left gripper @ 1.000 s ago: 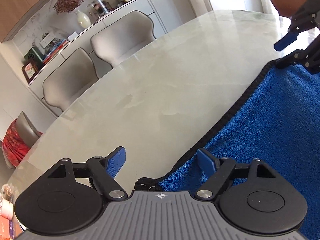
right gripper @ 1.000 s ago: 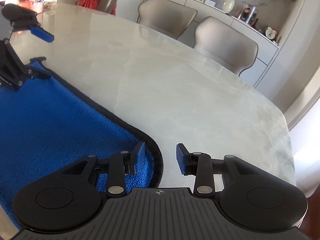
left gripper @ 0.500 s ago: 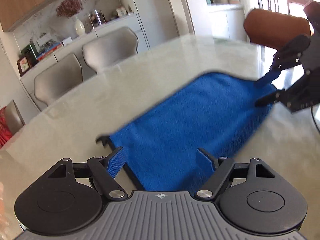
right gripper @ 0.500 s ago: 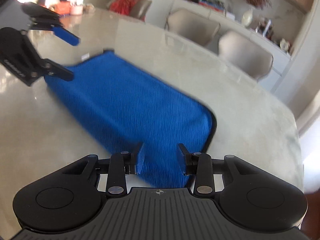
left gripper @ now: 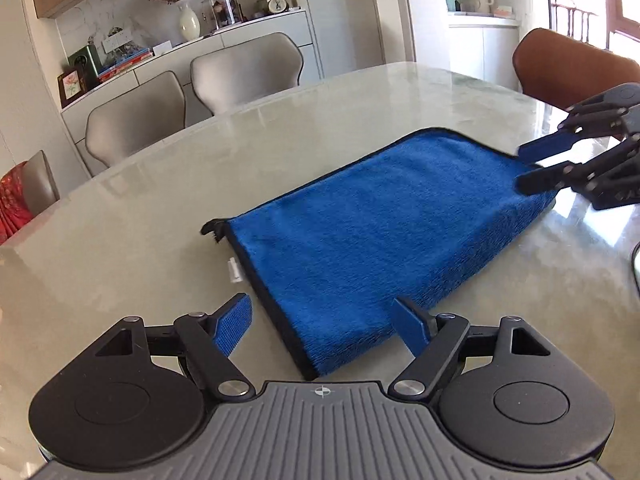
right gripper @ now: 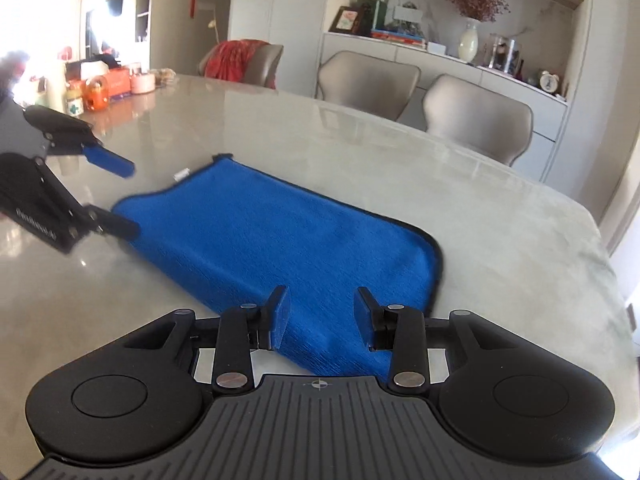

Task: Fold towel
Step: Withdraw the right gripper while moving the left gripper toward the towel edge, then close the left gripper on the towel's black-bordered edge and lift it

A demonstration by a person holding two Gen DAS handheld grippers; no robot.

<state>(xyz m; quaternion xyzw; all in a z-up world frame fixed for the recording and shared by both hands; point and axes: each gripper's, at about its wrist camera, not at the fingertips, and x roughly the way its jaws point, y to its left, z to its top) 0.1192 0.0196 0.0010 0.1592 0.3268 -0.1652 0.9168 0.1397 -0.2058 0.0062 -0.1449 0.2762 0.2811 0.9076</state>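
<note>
Left tongs: my jaws stand wide apart with nothing gripped; they hang just short of the towel's near corner, clear of the cloth.
Right tongs: my jaws are part open and empty, poised over the towel's near edge, no cloth pinched between the pads.
Towel: blue, black-bound, lying flat as a doubled strip on the tabletop, toward my near edge.
Just changed: a second ago I was low at the far hem with both tongs; now both have let go and drawn back toward me.
Meaning: I judge one fold laid down, and a second, crosswise fold is probably next.
Edges: the bound hem with its white tag faces my left; the fold line runs along the near side.
Open room: bare tabletop all round the towel; jars and boxes sit well apart at the far left corner.
</note>
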